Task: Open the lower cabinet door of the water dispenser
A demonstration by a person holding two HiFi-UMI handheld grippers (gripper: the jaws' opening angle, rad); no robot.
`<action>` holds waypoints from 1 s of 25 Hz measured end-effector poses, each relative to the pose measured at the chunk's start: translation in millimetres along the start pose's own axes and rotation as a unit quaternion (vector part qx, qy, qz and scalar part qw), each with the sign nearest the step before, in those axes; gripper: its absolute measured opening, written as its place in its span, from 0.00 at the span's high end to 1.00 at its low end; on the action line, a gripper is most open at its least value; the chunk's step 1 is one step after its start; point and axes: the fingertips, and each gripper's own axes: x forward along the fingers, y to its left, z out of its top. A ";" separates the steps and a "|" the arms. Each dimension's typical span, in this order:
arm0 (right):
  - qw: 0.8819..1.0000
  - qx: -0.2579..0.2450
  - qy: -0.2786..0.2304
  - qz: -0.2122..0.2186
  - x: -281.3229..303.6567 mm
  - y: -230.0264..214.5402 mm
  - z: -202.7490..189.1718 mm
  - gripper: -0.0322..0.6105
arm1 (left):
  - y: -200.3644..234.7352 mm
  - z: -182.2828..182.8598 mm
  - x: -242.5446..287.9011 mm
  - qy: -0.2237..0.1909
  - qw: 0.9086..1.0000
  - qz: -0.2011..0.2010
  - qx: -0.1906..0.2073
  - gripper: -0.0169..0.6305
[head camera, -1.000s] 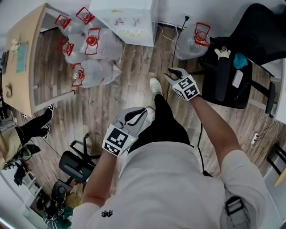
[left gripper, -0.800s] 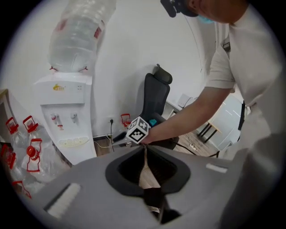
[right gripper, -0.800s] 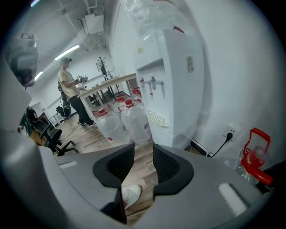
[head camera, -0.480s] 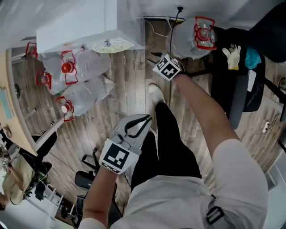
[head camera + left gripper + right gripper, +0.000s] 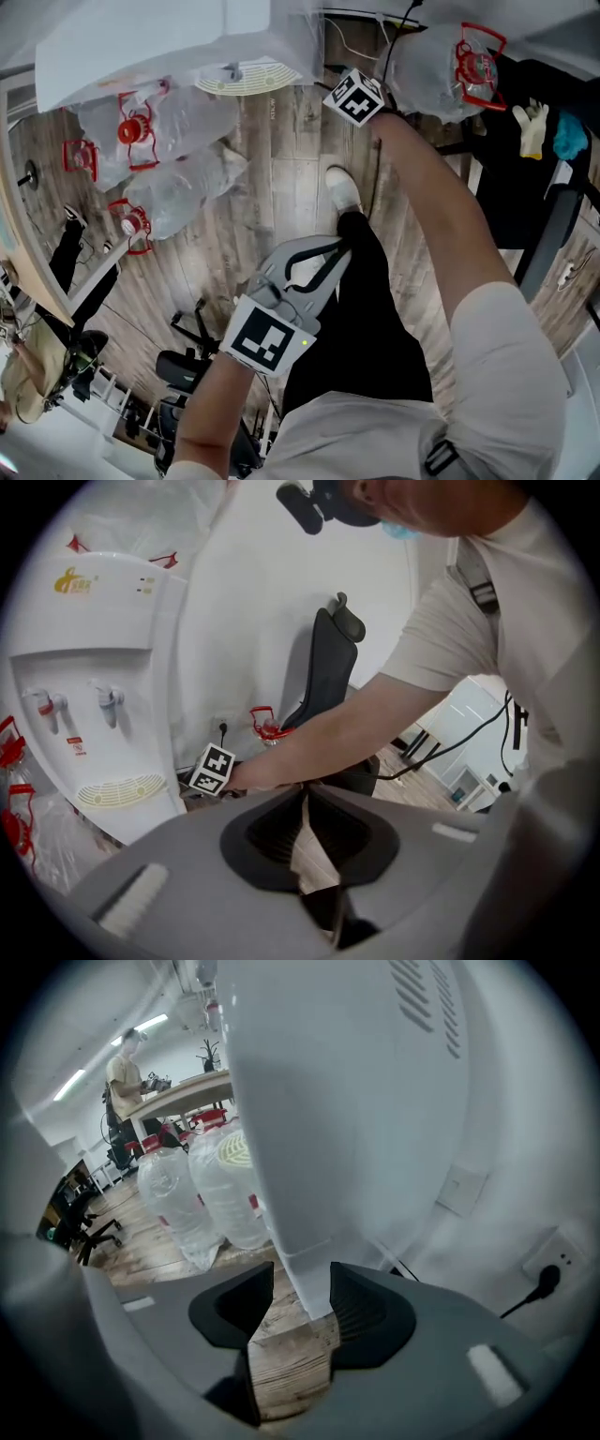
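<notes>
1. Since a second ago, the right gripper (image 5: 291,1302) is dropping down beside the water dispenser (image 5: 337,1101).
2. Its jaws are opening, straddling the dispenser's lower corner edge without pressing it.
3. The left gripper (image 5: 323,251) is hanging back, jaws clenched on nothing, well apart from the dispenser.

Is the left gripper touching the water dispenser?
Apart. The head view shows the left gripper over the person's leg, with a stretch of wooden floor between it and the water dispenser.
</notes>
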 end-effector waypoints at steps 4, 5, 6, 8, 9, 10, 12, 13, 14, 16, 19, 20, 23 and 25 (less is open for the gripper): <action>1.000 -0.018 0.006 -0.001 13.2 -1.9 8.6 0.68 | 6.9 -9.9 -7.1 -0.005 1.000 0.007 -0.016 0.88; 1.000 -0.022 0.007 -0.001 14.3 -1.5 9.9 0.68 | 8.7 -11.4 -9.0 -0.007 1.000 0.009 -0.019 0.88; 1.000 -0.025 0.008 -0.003 14.6 -1.7 10.5 0.68 | 10.5 -12.3 -10.9 -0.008 1.000 0.011 -0.021 0.88; 1.000 -0.025 0.008 -0.012 13.3 -2.7 10.2 0.68 | 13.9 -13.4 -14.6 -0.013 0.999 0.014 -0.025 0.88; 1.000 -0.024 0.008 -0.016 12.7 -2.9 9.7 0.68 | 15.5 -14.3 -16.3 -0.015 0.999 0.015 -0.028 0.88; 1.000 -0.022 0.009 -0.020 12.5 -3.0 9.2 0.68 | 16.8 -15.4 -17.7 -0.016 0.999 0.017 -0.031 0.88; 0.999 -0.019 0.013 -0.027 12.5 -3.6 8.5 0.68 | 18.2 -16.8 -20.0 -0.019 0.999 0.019 -0.032 0.88; 0.999 -0.019 0.015 -0.029 12.3 -3.3 8.1 0.68 | 18.2 -17.4 -21.7 -0.021 0.999 0.019 -0.032 0.88; 0.999 -0.020 0.018 -0.031 11.7 -2.2 7.8 0.68 | 17.9 -18.2 -23.9 -0.023 0.999 0.020 -0.032 0.88; 0.999 -0.026 0.023 -0.028 9.2 3.7 7.0 0.68 | 16.6 -20.6 -28.9 -0.027 0.999 0.022 -0.034 0.88; 0.999 -0.032 0.030 -0.015 7.8 22.1 1.8 0.68 | 15.1 -25.2 -37.1 -0.034 0.998 0.027 -0.036 0.88; 0.999 -0.032 0.030 -0.014 6.3 28.4 1.1 0.68 | 14.6 -27.0 -40.2 -0.035 0.998 0.029 -0.036 0.88; 0.999 -0.031 0.034 -0.016 2.7 44.3 -2.9 0.68 | 11.6 -32.7 -50.4 -0.040 0.998 0.035 -0.040 0.88; 0.999 -0.028 0.039 -0.017 1.8 53.0 -6.2 0.68 | 7.6 -37.5 -57.6 -0.044 0.997 0.039 -0.040 0.88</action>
